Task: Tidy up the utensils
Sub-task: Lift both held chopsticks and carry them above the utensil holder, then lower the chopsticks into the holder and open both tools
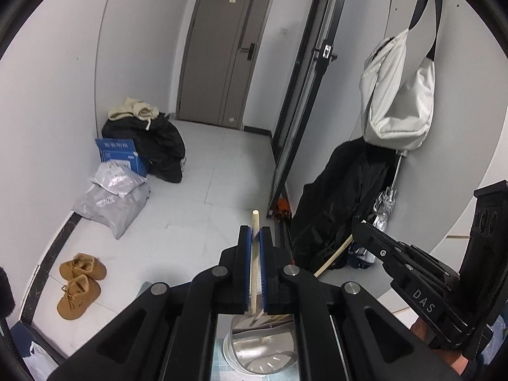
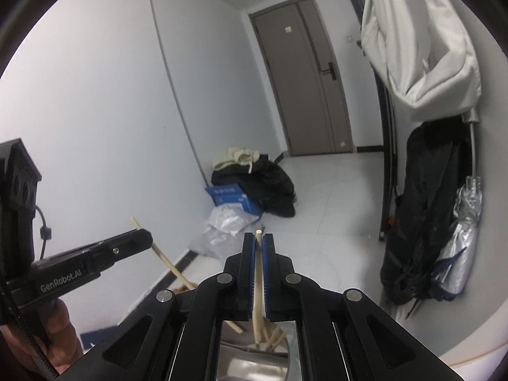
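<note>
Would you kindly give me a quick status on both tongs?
Left tongs shut on a chopstick. Right tongs shut on another chopstick. Metal holder below. Nothing blocking.

Pale tiled floor point(image 1: 197, 197), dark skirting along left wall. On floor: tan boots point(image 1: 81, 284) side by side near skirting; grey plastic mail bags point(image 1: 114, 195) piled; blue cardboard box point(image 1: 122, 155) behind them; black clothing heap point(image 1: 158, 146) in corner, beige garment point(image 1: 133, 109) on top. Black bag point(image 1: 336, 203) stands against right wall.

tan shoes point(image 1: 81, 284), blue box point(image 1: 122, 155), white bag point(image 1: 398, 95)
</note>
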Available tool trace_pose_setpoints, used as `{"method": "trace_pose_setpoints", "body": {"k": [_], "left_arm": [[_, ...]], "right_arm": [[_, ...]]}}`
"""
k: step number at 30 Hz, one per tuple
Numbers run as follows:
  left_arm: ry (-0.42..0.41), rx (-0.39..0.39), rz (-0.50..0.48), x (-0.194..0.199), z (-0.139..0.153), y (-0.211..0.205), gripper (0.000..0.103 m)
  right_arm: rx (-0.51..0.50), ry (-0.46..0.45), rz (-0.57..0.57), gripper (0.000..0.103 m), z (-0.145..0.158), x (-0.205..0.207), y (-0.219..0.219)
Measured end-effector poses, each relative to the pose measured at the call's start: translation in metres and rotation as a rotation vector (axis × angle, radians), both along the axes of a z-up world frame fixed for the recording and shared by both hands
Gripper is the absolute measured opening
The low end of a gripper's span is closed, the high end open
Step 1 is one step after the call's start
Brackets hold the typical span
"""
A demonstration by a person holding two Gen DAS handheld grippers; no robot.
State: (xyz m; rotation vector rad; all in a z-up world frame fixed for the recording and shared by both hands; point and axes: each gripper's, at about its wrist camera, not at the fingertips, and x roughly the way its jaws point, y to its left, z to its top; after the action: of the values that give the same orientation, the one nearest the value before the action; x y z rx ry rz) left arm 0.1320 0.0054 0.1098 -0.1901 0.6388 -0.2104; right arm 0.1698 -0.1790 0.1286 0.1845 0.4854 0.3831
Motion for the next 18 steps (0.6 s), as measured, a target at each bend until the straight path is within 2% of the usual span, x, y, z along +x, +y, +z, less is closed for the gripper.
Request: {"method": "trace_pose_setpoints", "body": {"k": [4, 10, 12, 18], "left_arm": [[0.04, -0.022, -0.018, 0.006, -0.015, 0.004, 0.001], [0.077, -0.008, -0.049, 0.01, -0.03, 0.001, 0.001], [0.086, 0.006, -0.037, 0.01, -0.035, 0.0, 0.001], [0.132, -0.021, -0.042, 0.015, -0.044, 0.002, 0.001]], "right_arm": [[-0.006, 0.024, 0.028, 0.004, -0.014, 0.004, 0.003], [-0.015, 0.073, 0.051, 0.004, -0.032, 0.008, 0.009], [-0.011, 0.093, 0.066, 0.004, -0.039, 0.01, 0.013], [-0.003, 0.143, 0.077, 0.004, -0.061, 0.011, 0.02]]}}
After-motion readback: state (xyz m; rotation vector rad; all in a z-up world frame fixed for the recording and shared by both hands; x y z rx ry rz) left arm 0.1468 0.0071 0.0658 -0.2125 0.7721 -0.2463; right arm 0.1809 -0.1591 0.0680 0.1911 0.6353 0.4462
